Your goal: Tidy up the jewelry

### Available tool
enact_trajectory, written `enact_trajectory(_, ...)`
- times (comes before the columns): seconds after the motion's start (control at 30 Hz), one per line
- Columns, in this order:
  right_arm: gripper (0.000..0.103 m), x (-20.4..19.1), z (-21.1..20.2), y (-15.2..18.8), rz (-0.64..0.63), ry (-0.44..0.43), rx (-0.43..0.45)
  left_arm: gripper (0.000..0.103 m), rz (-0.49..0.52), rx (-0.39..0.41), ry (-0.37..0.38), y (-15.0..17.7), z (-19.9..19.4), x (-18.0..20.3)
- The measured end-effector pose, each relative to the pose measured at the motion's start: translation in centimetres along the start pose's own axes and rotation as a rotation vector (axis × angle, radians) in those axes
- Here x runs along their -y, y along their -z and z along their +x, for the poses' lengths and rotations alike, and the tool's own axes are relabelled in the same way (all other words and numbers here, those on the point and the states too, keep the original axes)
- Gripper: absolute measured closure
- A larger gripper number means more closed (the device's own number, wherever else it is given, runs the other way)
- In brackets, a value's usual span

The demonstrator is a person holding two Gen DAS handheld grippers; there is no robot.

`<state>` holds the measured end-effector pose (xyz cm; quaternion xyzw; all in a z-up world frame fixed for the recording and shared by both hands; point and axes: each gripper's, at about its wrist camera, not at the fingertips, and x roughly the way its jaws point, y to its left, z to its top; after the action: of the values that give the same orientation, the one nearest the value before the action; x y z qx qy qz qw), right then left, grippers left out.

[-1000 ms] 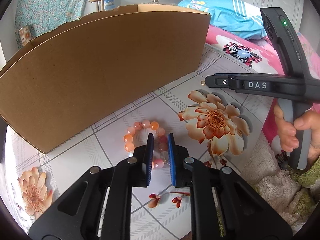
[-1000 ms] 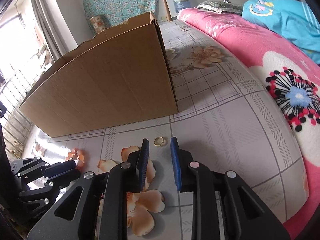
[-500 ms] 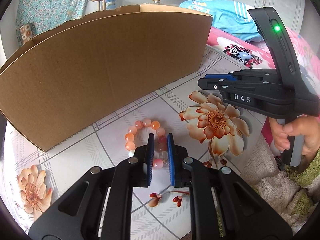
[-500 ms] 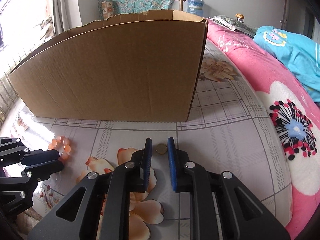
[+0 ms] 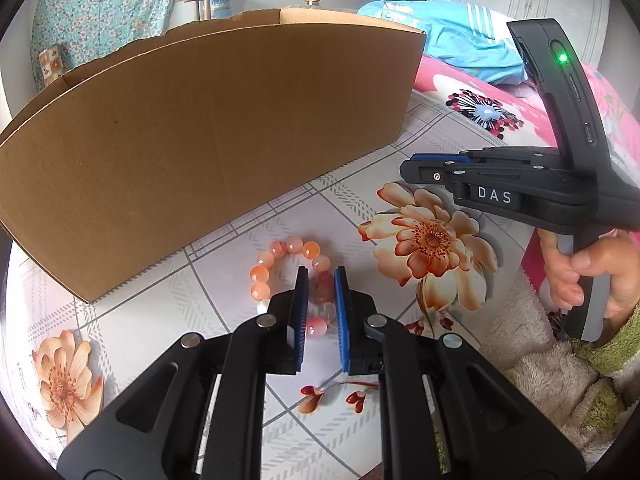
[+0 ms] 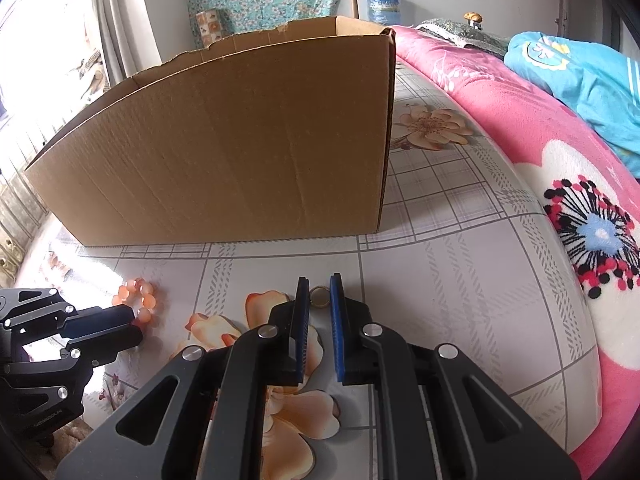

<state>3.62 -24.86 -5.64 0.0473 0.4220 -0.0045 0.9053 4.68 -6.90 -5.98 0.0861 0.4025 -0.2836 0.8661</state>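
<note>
You're working over a bed (image 6: 460, 280) spread with a grey-checked floral sheet (image 5: 224, 264) — a cardboard box (image 5: 200, 152), a bead bracelet (image 5: 280, 264) and a small gold ring (image 6: 319, 295) are lying directly on it, pink blanket (image 6: 520, 128) alongside.

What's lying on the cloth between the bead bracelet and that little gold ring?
Nothing loose: in the right wrist view, only the cloth's printed orange flower lies between the bead bracelet and the gold ring.

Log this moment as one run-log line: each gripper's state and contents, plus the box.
left gripper: shut on bead bracelet | right gripper: jaws just closed on gold ring | cardboard box: behind both, nothing placed yet
</note>
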Motion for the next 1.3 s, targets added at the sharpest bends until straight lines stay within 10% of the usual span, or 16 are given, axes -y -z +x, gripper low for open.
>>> enact_trajectory(1.3, 0.092, -0.5, -1.3, -0.1, 0.051, -0.142, 0.023, 0.094, -0.038, 0.005, -0.006, -0.2, 0.1, -0.4)
